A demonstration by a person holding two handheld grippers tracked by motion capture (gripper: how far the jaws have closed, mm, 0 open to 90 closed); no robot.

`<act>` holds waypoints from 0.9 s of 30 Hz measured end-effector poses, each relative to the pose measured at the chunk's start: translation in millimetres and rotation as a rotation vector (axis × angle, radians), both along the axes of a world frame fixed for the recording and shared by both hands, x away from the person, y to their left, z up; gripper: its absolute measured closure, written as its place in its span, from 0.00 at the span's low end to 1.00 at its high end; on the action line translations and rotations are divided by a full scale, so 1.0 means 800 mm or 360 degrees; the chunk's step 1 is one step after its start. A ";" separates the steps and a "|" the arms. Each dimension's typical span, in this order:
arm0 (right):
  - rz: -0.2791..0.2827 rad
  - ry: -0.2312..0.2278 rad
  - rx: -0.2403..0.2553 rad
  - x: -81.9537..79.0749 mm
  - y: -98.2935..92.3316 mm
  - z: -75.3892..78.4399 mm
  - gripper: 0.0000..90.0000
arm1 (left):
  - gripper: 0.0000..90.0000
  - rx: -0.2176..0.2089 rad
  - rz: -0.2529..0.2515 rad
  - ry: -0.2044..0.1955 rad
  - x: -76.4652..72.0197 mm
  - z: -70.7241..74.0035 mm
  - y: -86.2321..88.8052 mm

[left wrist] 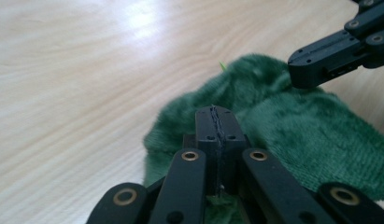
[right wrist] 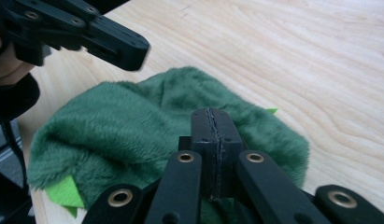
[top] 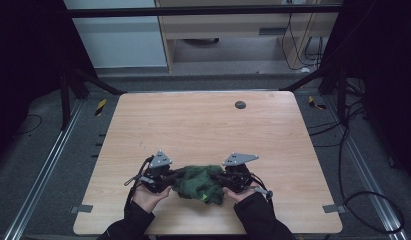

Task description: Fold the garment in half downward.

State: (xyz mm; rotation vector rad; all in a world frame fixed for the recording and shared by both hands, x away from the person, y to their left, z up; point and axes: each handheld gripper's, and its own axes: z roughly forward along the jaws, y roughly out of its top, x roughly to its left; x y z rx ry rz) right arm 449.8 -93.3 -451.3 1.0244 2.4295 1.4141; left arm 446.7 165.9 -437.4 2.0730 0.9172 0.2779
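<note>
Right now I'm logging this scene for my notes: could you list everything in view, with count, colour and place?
Cloth: one, dark green and fluffy with bright green bits, bunched at the table's near edge between the grippers.
Table: one, light wood, centre.
Round disc: one, dark, far side of the table.
Tape pieces: two, grey, at the near corners.
Cabinet: one, pale wood, beyond the table.
Cables: several, black, on the floor at right.
Left gripper: black, jaws closed at the cloth's left end.
Right gripper: black, jaws closed at its right end.

- Cloth [top: 199,183] is lying on the table [top: 203,125], near its front edge.
- Left gripper [top: 169,179] is sitting at its left, right gripper [top: 222,179] at its right.
</note>
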 end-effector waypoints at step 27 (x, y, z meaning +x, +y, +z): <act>0.0040 0.0104 -0.0095 -0.026 -0.009 -0.037 1.00 | 0.99 0.0172 -0.0077 0.0113 -0.027 -0.037 -0.016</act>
